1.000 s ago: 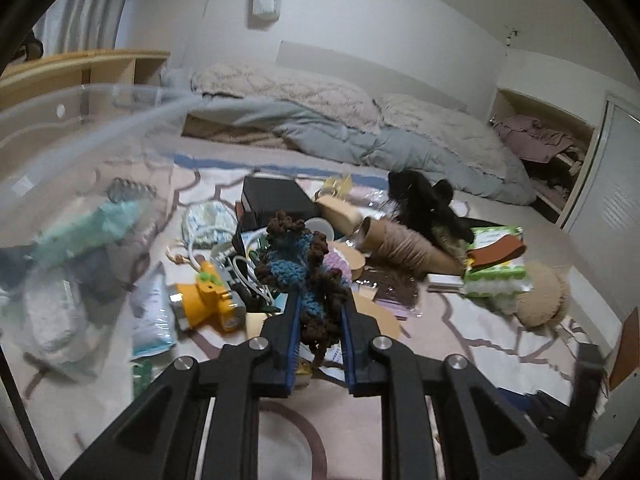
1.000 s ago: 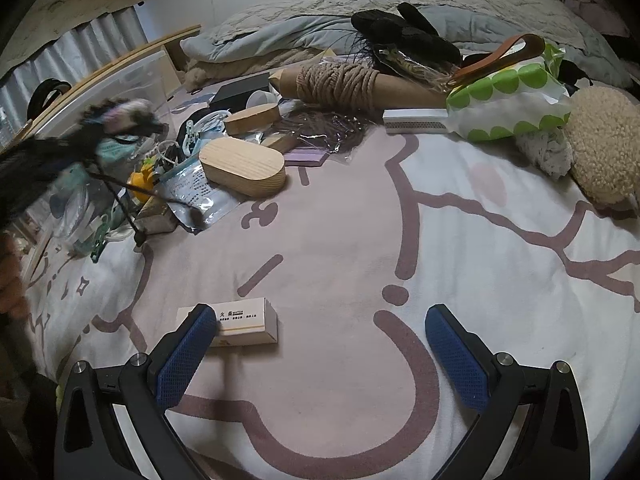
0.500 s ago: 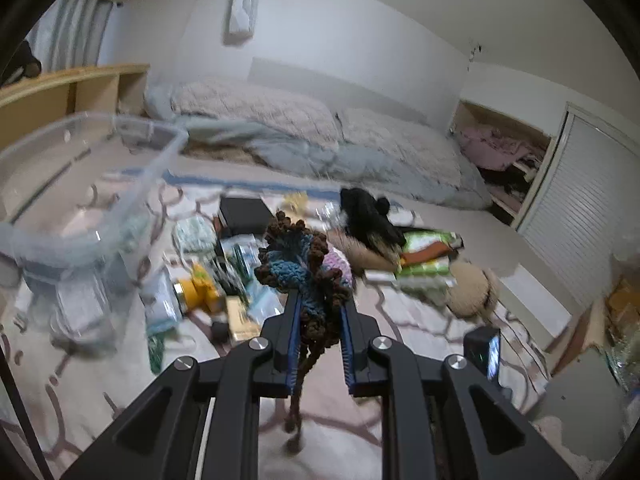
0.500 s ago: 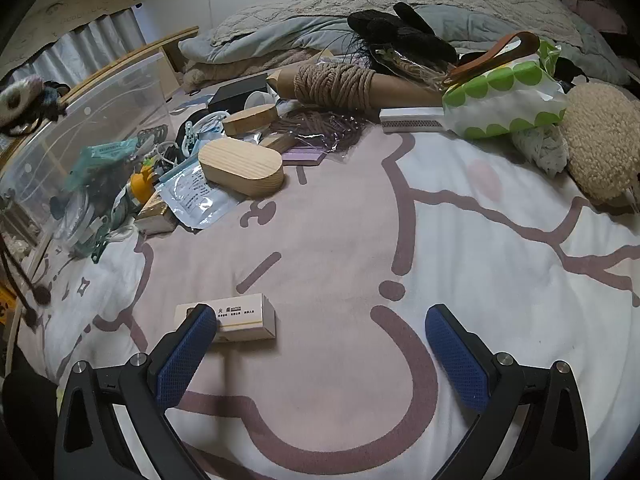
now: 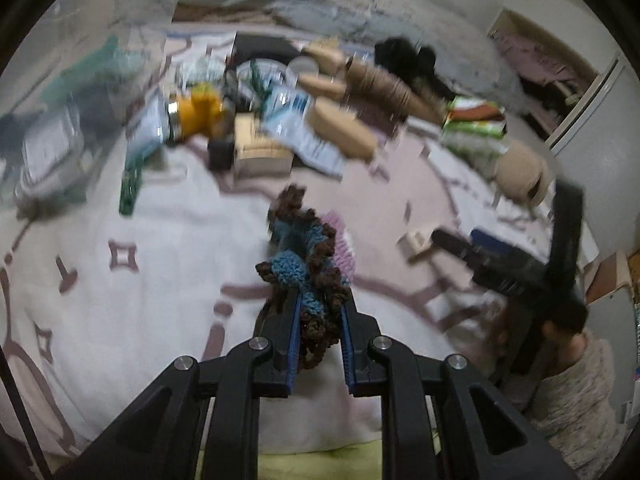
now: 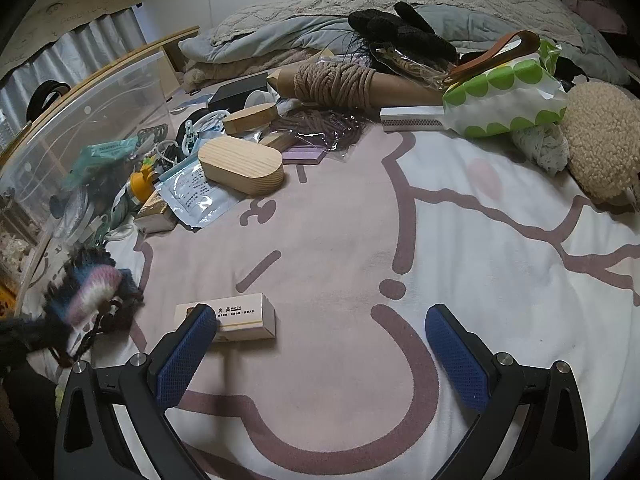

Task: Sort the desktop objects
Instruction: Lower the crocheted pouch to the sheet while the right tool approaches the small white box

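A crocheted piece [image 5: 308, 268] in brown, blue and pink yarn sits clamped between the narrow-set fingers of the left gripper [image 5: 320, 312], which a second ago held it level before the clear storage bin [image 6: 80, 120] and has since swung away and tipped down over the patterned blanket [image 5: 160, 280]. In the left wrist view the piece now fills the centre, with the heap of clutter blurred at twelve o'clock; in the right wrist view it shows as a smear at nine o'clock, just beside the bin's near corner. The right gripper [image 6: 320, 352] has not stirred: its blue fingers stand wide apart and empty, a small matchbox [image 6: 236, 316] lying just beyond the left one. The swing suggests the yarn piece is headed for a spot on open blanket rather than the bin, though that is a reading only; release has not yet come.
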`<state>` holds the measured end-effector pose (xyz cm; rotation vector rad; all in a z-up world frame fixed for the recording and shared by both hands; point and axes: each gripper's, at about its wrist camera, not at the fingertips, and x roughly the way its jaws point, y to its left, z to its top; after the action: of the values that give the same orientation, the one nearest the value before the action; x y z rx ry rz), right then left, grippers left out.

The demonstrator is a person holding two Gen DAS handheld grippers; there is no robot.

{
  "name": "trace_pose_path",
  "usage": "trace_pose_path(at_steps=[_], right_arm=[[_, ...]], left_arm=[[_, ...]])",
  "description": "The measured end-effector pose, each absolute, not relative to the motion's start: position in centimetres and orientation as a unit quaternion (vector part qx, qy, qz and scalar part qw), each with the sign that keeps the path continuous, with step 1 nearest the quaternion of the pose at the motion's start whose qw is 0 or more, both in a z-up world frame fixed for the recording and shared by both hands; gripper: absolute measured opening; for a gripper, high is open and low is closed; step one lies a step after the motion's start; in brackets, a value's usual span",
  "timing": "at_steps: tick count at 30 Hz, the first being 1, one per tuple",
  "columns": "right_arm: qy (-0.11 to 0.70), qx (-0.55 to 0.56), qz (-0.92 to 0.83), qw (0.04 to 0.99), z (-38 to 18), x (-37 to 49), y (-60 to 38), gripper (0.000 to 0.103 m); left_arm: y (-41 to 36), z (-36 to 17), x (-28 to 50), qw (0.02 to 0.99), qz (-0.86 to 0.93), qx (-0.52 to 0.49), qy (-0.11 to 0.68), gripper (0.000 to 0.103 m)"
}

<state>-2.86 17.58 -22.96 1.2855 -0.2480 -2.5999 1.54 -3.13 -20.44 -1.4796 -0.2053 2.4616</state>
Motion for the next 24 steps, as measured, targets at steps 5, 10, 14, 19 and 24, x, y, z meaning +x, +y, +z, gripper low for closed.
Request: trace_pose_path(at_steps=[5, 10, 14, 19, 24], right_arm=[[-0.081, 0.437, -0.888, 0.116, -22.9, -2.8, 17.5, 0.103], [-0.078, 0.427, -0.892, 0.125, -22.3, -2.2, 17.3, 0.103], [-0.070, 0.416, -0.896, 0.142, -21.8, -1.7, 16.7, 0.103], [-0.055, 0.415, -0.893, 0.164, -21.7, -1.3, 15.7, 0.103], [-0.030, 0.427, -0.887, 0.175, -22.3, -1.3, 14.5, 0.103]], left_arm=[[-2.6, -21.4, 2.5, 0.108, 0.847, -0.519, -0.024, 0.052], [-2.2, -19.8, 2.6, 0.125, 0.865, -0.487, -0.012, 0.071], [-1.9, -20.0, 1.4, 0.128, 0.863, -0.488, -0.006, 0.071], [-2.1, -22.3, -0.5, 0.116, 0.853, -0.508, -0.030, 0.071], [-2.6, -24.1, -1.1, 0.108, 0.850, -0.513, -0.048, 0.070]])
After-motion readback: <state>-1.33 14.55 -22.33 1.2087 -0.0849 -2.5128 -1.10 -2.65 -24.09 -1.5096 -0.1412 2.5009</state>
